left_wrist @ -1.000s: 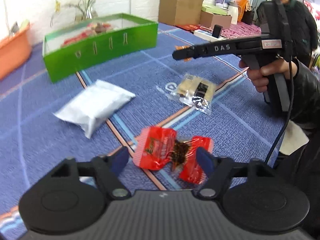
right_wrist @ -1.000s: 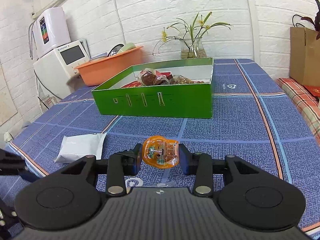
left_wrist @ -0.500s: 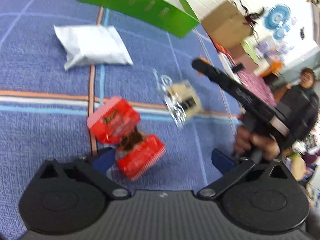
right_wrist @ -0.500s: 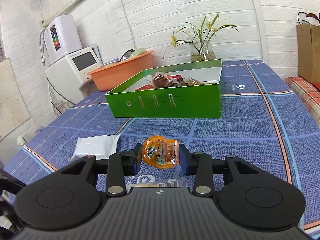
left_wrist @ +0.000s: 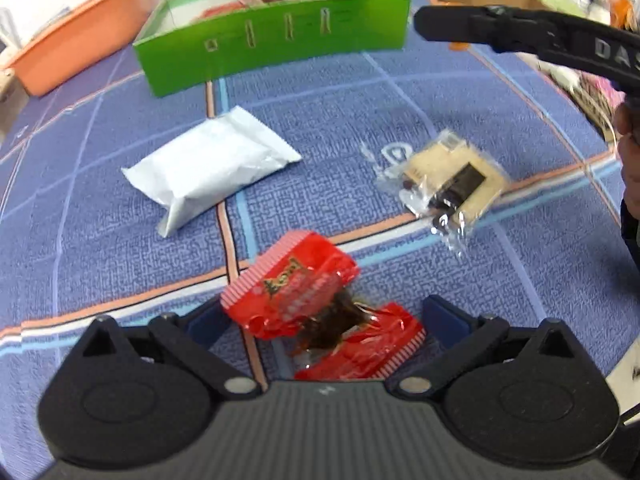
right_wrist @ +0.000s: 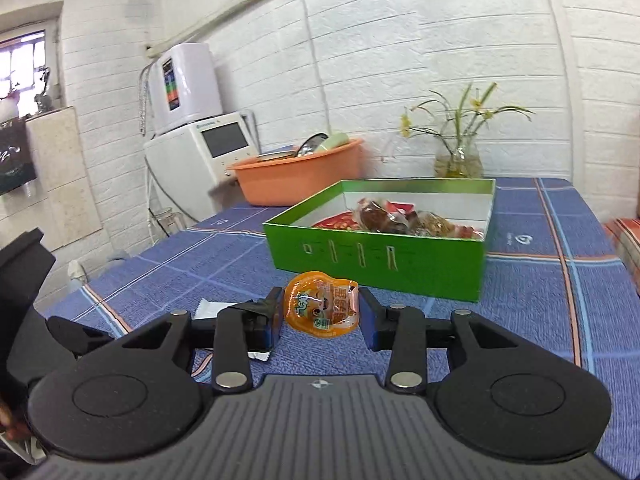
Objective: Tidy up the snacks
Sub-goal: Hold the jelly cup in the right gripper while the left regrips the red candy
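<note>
The red twist-wrapped candy point(left_wrist: 320, 312) lies on the blue checked tablecloth point(left_wrist: 100, 248) right between the fingers of the left gripper point(left_wrist: 320, 320), whose jaws have just been opening and now stand wide, neither blue pad touching the wrapper. Its long axis runs slantwise across the gap, one fanned end up toward the left finger, the other down toward the right finger and partly under the gripper's body, so the jaws would close on it nearly end to end, which I judge could crumple the twists rather than seat on the dark middle. Ahead of this claw lie a white packet point(left_wrist: 208, 164) to the left and a clear-wrapped biscuit point(left_wrist: 448, 180) to the right; the green box point(left_wrist: 272, 44) stands well beyond. The right gripper point(right_wrist: 320, 316) is clamped on an orange jelly cup point(right_wrist: 320, 310), held above the cloth with the box straight ahead
</note>
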